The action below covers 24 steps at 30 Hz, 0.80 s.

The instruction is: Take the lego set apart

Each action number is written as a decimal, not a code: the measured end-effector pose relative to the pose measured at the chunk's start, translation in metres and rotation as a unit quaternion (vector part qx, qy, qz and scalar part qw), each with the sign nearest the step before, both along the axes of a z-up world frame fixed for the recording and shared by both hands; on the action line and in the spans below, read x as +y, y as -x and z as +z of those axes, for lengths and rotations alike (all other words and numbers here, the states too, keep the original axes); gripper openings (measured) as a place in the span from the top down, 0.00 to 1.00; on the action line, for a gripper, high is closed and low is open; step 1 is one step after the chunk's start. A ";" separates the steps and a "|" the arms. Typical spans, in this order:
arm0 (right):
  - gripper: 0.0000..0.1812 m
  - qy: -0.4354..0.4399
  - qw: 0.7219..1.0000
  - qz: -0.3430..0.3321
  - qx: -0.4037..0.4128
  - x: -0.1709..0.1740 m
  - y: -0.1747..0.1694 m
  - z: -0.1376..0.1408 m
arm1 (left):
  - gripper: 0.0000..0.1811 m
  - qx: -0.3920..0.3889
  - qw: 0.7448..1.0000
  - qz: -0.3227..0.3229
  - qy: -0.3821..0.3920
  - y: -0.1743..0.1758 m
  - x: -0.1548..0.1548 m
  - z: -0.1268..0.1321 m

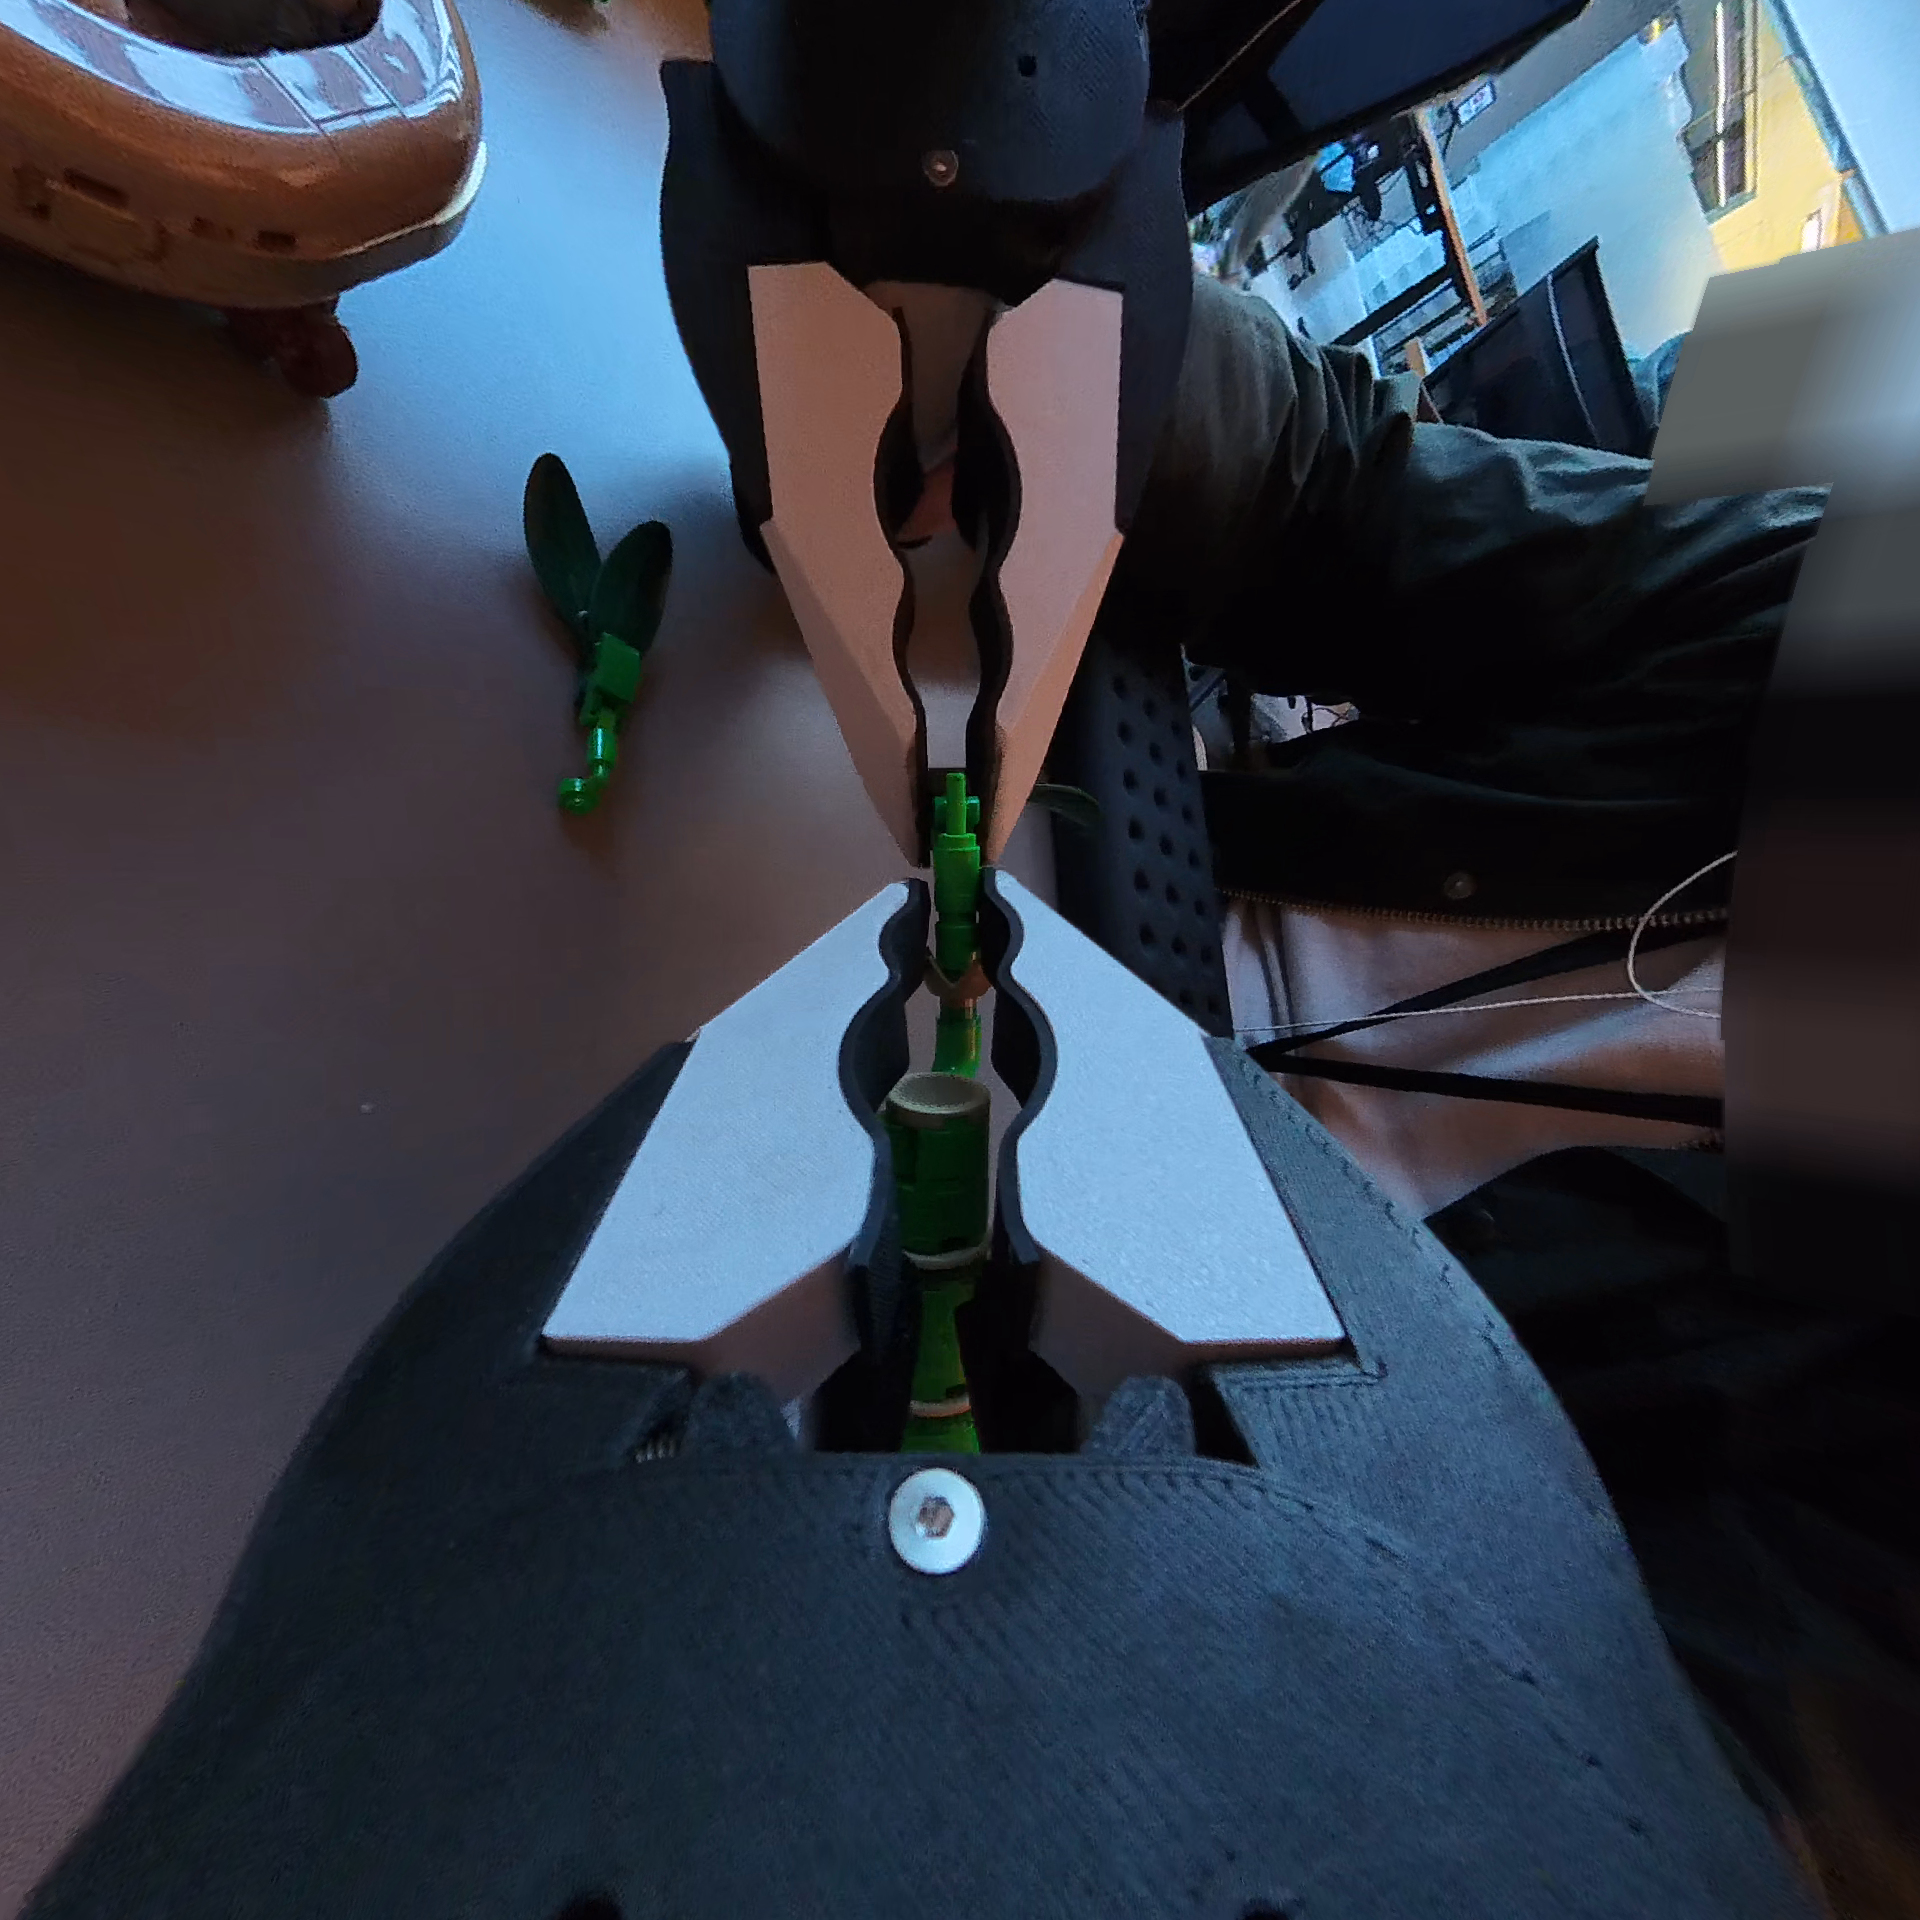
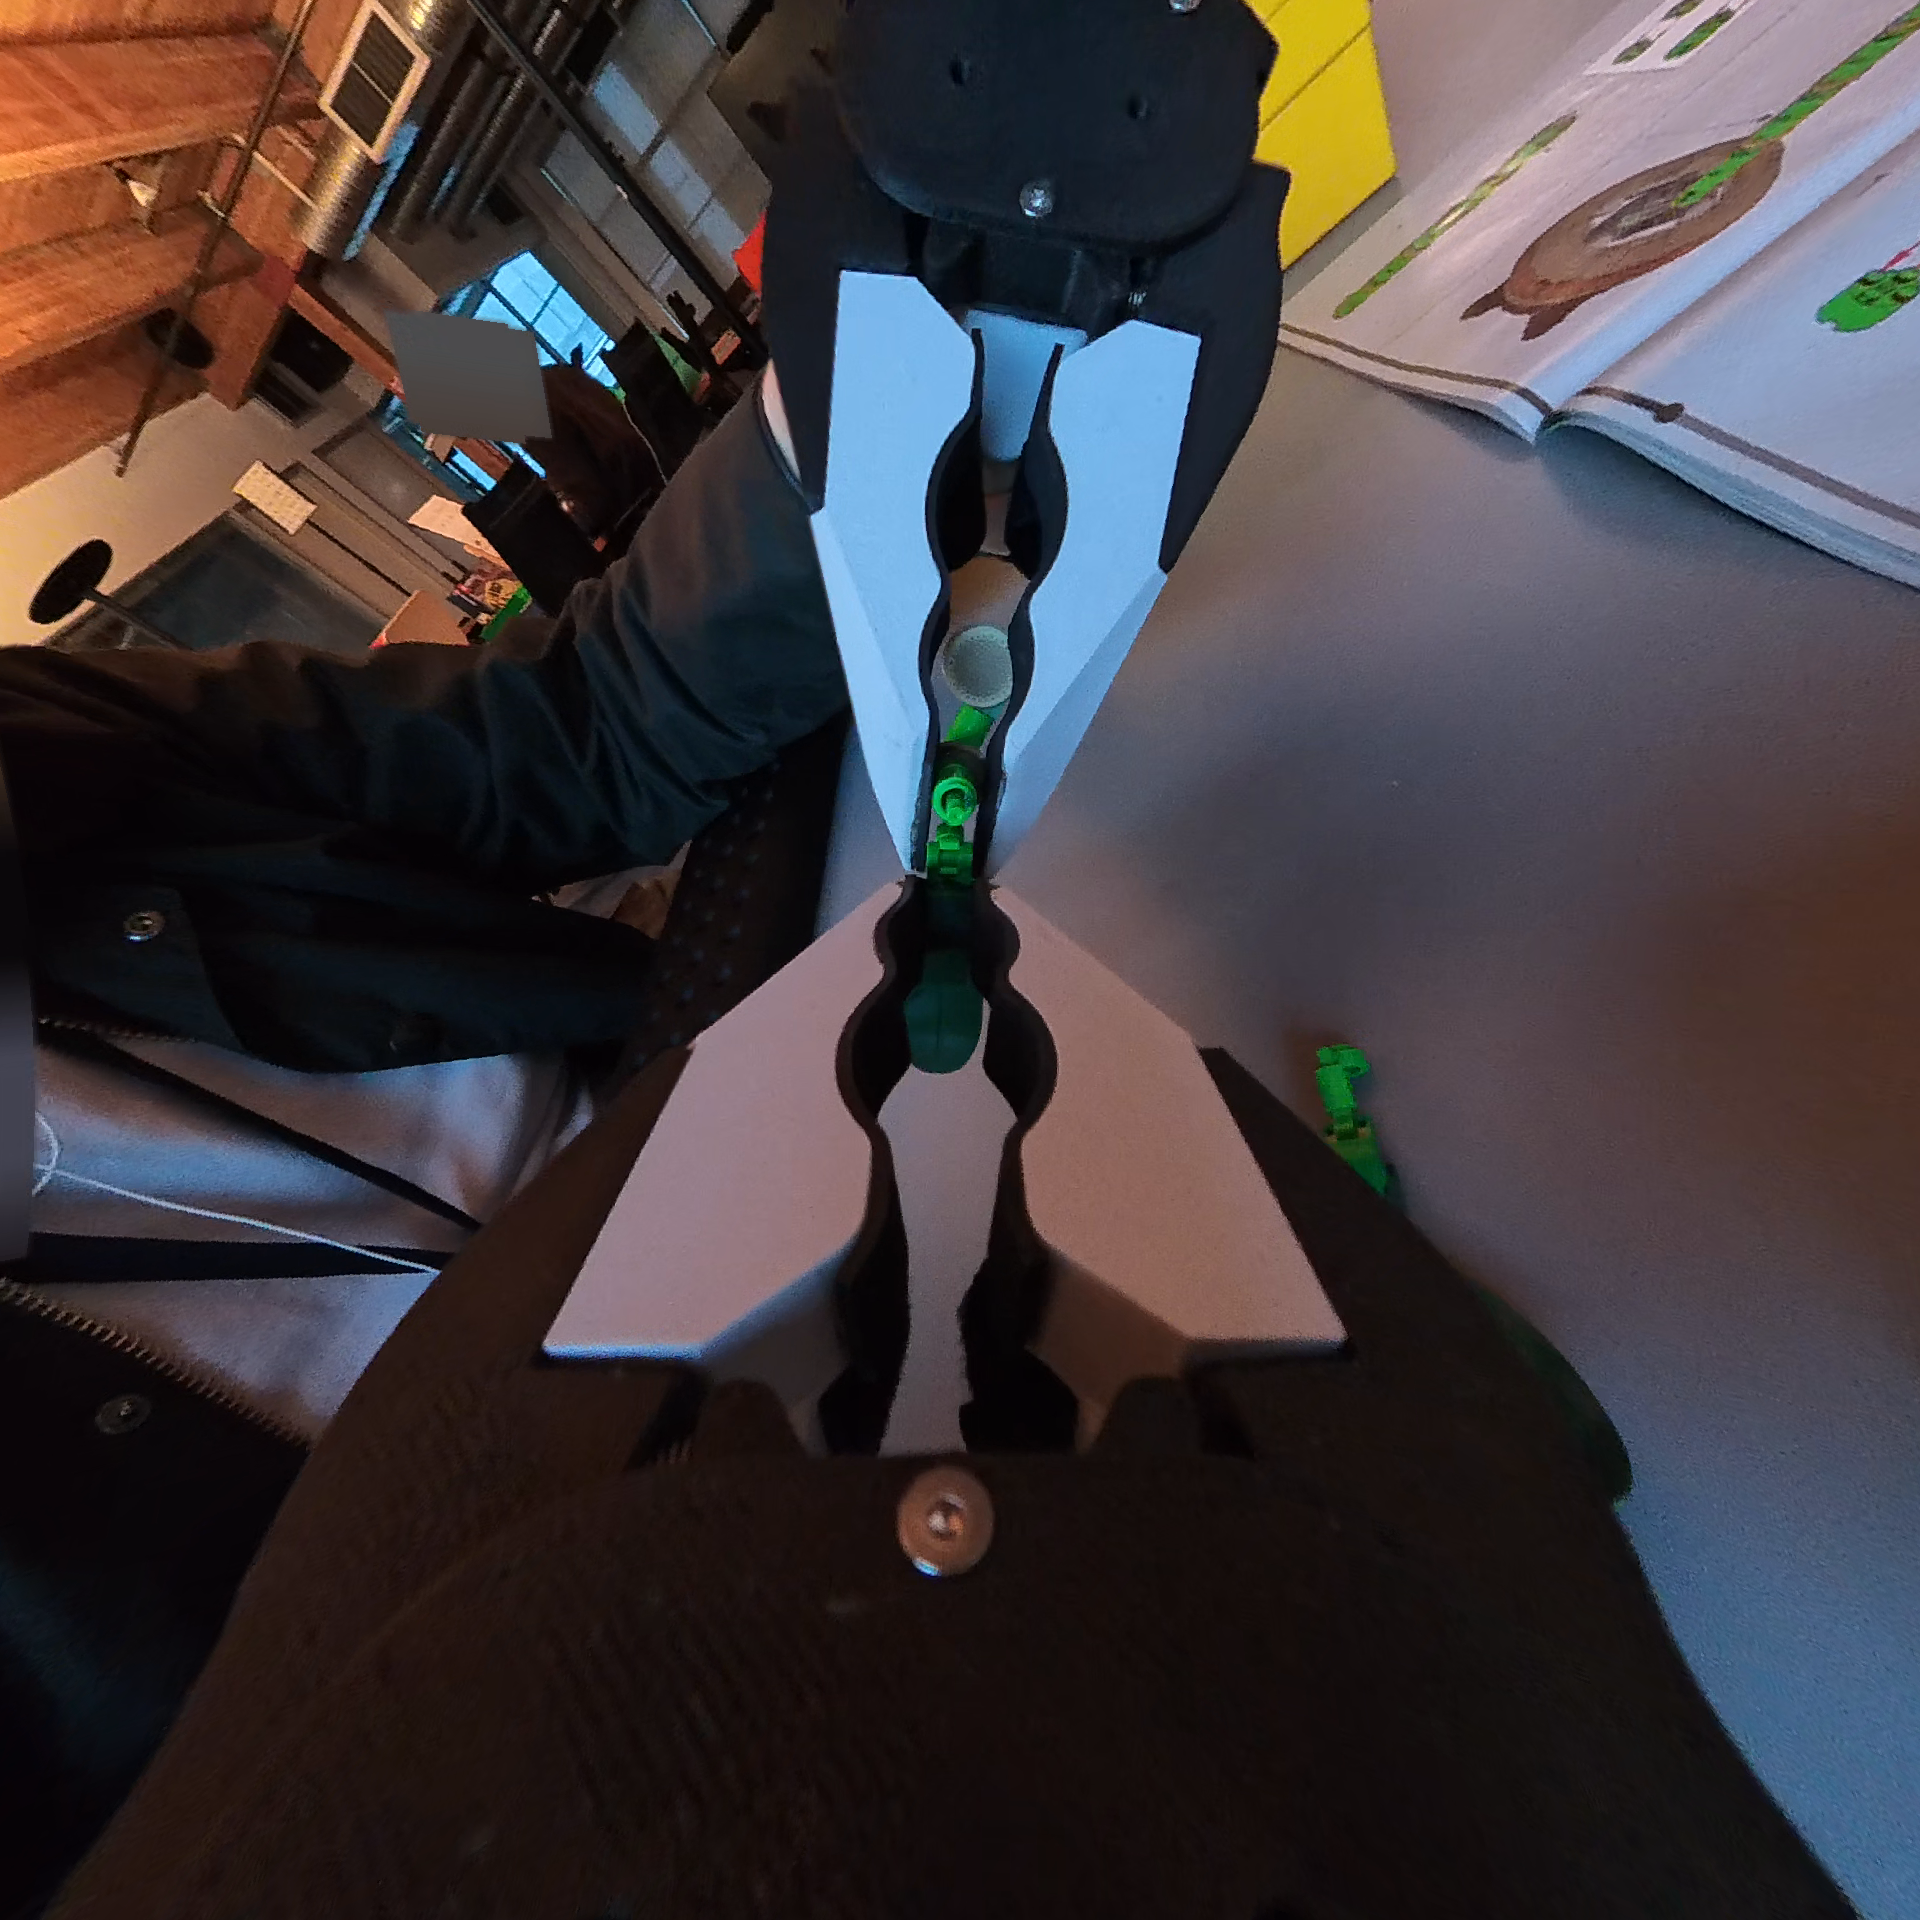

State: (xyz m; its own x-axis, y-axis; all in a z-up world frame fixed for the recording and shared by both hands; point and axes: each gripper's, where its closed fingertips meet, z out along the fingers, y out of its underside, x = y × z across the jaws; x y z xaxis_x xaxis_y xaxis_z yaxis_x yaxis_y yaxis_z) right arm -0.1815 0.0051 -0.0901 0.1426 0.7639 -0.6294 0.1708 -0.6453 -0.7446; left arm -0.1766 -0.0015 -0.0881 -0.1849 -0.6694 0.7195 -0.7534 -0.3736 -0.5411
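A green lego stem [image 1: 940, 1174] with tan rings lies lengthwise between the fingers of my left gripper [image 1: 951, 899], which is shut on it. Its thin green tip [image 1: 954, 831] sticks out into my right gripper [image 1: 951, 847], which meets the left tip to tip. In the right wrist view my right gripper [image 2: 951, 896] is shut on a dark green leaf piece [image 2: 940, 1023] joined to the stem's tip [image 2: 951, 831]. The left gripper [image 2: 951, 857] faces it, with the stem's tan end [image 2: 977, 667] between its fingers. Both grippers are above the grey table [image 1: 260, 987].
A loose green leaf sprig [image 1: 601, 613] lies on the table to the left, and shows again in the right wrist view [image 2: 1349, 1122]. A brown and white lego pot [image 1: 208, 166] stands at the far left. An open instruction booklet [image 2: 1662, 343] and a yellow box [image 2: 1335, 135] lie at the far right. A person's dark sleeve [image 2: 468, 769] is close by. Left and right tips are no more than a few centimetres apart. Between my right fingertips and the loose green leaf sprig [image 1: 601, 613] there is roughly 9 centimetres.
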 end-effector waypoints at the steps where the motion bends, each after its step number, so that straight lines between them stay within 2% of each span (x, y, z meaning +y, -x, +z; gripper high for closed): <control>1: 0.96 -0.002 1.000 0.000 -0.001 0.000 0.000 0.000 | 0.95 0.001 1.000 0.001 0.002 0.000 0.000 0.001; 12: 0.96 -0.006 0.999 0.026 -0.037 -0.011 0.000 -0.008 | 0.95 0.023 1.000 -0.020 -0.006 0.005 -0.008 -0.006; 13: 0.96 -0.006 0.998 0.032 -0.054 -0.013 -0.006 -0.013 | 0.96 0.060 0.998 -0.026 -0.027 0.014 -0.004 -0.017; 14: 0.96 -0.016 0.997 0.013 -0.072 -0.007 -0.020 -0.019 | 0.96 0.104 0.991 -0.002 -0.086 0.029 0.015 -0.036; 15: 0.96 -0.017 0.998 -0.026 -0.049 0.005 -0.035 -0.011 | 0.96 0.096 0.990 0.026 -0.099 0.037 0.030 -0.036; 16: 0.96 -0.005 0.998 -0.062 0.000 0.017 -0.045 0.006 | 0.96 0.050 0.997 0.036 -0.043 0.037 0.029 -0.015; 17: 0.96 -0.007 0.997 -0.070 0.030 0.021 -0.051 0.018 | 0.96 0.010 0.999 0.041 0.020 0.034 0.027 0.009; 18: 0.96 -0.025 0.998 -0.061 0.022 0.019 -0.050 0.019 | 0.96 -0.009 0.998 0.043 0.039 0.031 0.027 0.021; 21: 0.96 -0.057 0.998 -0.007 0.007 0.000 -0.034 0.016 | 0.96 0.027 0.998 0.006 -0.049 0.030 0.017 -0.003; 24: 0.96 -0.047 0.999 0.015 -0.006 -0.008 -0.025 0.007 | 0.97 0.098 0.993 -0.023 -0.053 0.035 0.005 -0.033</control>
